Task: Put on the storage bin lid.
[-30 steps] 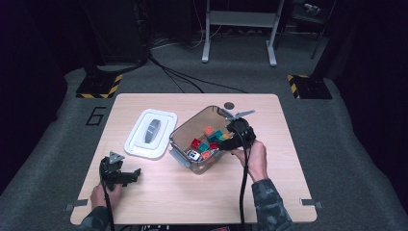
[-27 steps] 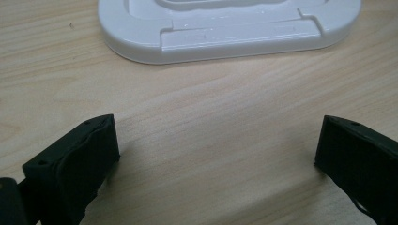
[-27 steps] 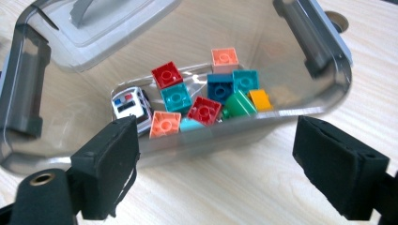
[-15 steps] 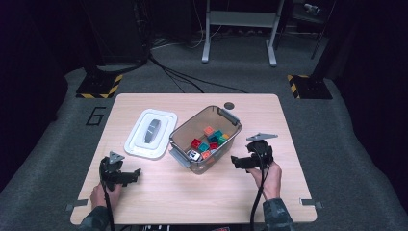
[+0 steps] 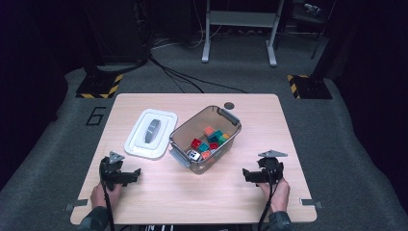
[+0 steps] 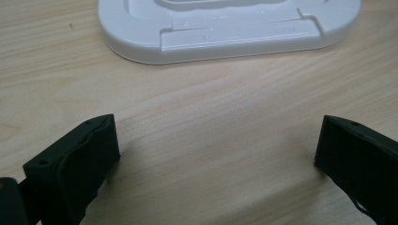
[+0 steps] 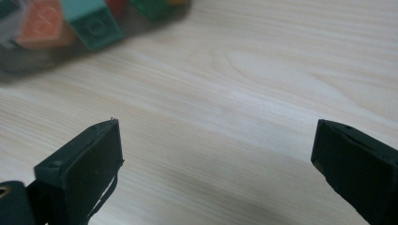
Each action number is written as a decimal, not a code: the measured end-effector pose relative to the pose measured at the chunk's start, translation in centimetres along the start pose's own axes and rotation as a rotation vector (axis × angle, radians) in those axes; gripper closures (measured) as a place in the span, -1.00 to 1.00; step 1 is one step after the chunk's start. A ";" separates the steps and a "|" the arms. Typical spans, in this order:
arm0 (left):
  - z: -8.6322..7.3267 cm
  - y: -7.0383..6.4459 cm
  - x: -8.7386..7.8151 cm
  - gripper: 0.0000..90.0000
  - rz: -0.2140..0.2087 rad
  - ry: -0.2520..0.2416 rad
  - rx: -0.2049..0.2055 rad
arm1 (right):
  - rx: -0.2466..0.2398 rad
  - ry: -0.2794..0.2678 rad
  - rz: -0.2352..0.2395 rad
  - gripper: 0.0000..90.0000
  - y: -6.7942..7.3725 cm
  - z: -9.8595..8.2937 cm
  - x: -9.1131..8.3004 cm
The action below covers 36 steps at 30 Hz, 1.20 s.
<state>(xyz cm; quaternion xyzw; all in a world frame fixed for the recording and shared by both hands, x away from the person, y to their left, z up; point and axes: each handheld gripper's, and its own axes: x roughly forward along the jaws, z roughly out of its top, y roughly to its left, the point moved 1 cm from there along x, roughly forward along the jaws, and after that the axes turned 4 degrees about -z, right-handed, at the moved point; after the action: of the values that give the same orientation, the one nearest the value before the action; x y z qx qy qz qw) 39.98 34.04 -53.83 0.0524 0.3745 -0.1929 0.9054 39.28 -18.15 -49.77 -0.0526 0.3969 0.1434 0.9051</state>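
Left claw (image 5: pixel 136 172) resting low over the counter (image 5: pixel 250 120) near its front left corner, jaws spread wide with nothing between them but bare wood in the left gripper view (image 6: pixel 218 154). Right claw (image 5: pixel 245 174) likewise wide open and empty near the front right part of the counter, bare wood grain between its jaws in the right gripper view (image 7: pixel 216 159). Held from the front edge by a hand (image 5: pixel 102 194) on the left and a hand (image 5: pixel 276 190) on the right. Just beyond the left claw, a white lid (image 5: pixel 151 133) lying flat on the counter, its near rim at the top of the left gripper view (image 6: pixel 225 40). Toward the middle of the counter, between the two claws and farther back, a clear open bin (image 5: pixel 179 139) set at an angle, just beside the lid. Inside the bin, a heap of coloured blocks (image 5: pixel 211 137) in red, orange, teal and green, plus a small white toy car (image 5: pixel 193 155) at its near end. Blurred blocks (image 7: pixel 91 23) behind the bin wall at the upper left of the right gripper view.
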 end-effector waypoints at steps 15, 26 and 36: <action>0.9 -0.3 0.6 -1.00 -0.065 0.036 0.075 | -0.030 -0.054 -0.063 -1.00 -2.4 -3.8 1.8; 5.1 0.0 -0.2 -0.94 -0.100 -0.033 0.053 | -0.010 -0.056 -0.074 -1.00 -2.6 -4.3 1.3; 10.2 0.6 1.4 -0.88 -0.123 -0.001 0.070 | -0.059 -0.055 -0.031 -1.00 -3.1 -4.1 1.5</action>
<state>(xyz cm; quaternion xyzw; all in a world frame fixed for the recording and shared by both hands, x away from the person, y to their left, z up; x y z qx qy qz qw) 47.89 31.70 -47.56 0.0607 0.3697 -0.2610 0.8897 38.27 -21.60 -53.68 -0.0813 0.3668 0.1425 0.9157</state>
